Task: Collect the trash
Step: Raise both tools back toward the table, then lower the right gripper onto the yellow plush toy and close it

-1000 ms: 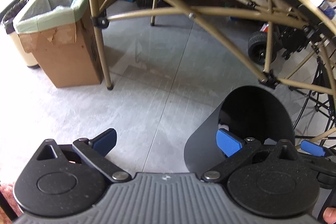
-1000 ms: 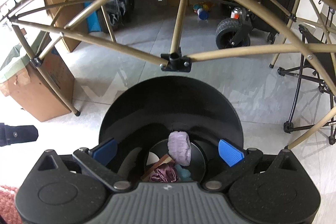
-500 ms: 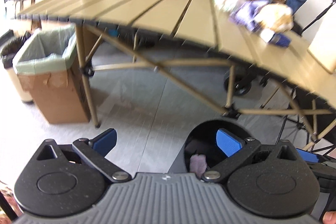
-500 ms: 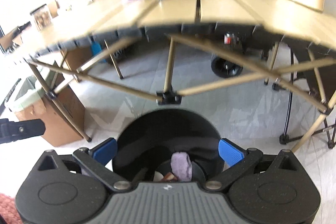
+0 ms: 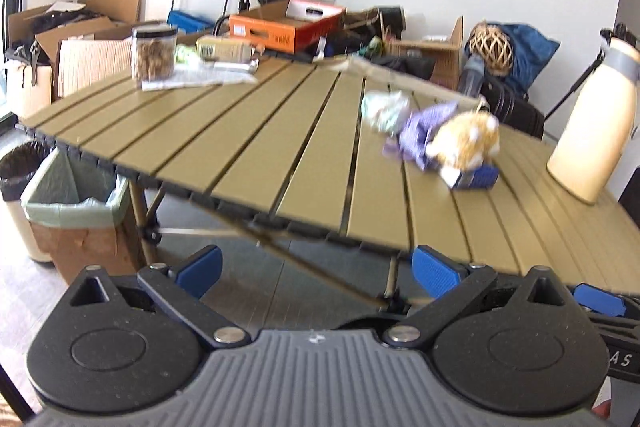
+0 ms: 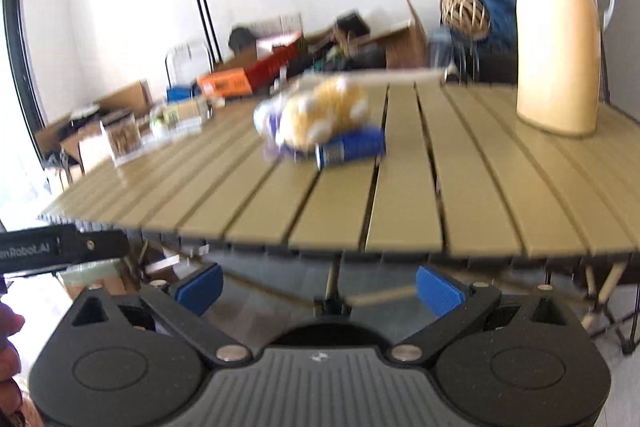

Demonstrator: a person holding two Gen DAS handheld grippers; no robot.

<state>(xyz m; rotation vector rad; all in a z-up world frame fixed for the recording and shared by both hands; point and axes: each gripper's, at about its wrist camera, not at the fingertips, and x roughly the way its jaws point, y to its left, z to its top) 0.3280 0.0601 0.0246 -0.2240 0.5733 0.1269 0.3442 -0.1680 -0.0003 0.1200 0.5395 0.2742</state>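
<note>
both grippers, left gripper and right gripper, spread wide, empty. crumpled wrappers ahead of my fingers look light, soft; i'd pinch a fold.

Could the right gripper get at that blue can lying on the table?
Probably yes. The right gripper is open and empty, and bare slats lie between it and the blue can. A yellowish crumpled wrapper rests against the can's far side.

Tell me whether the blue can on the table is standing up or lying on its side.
Lying on its side. The blue can rests lengthwise on the table slats, its round end facing the right camera, under a yellow wrapper.
</note>
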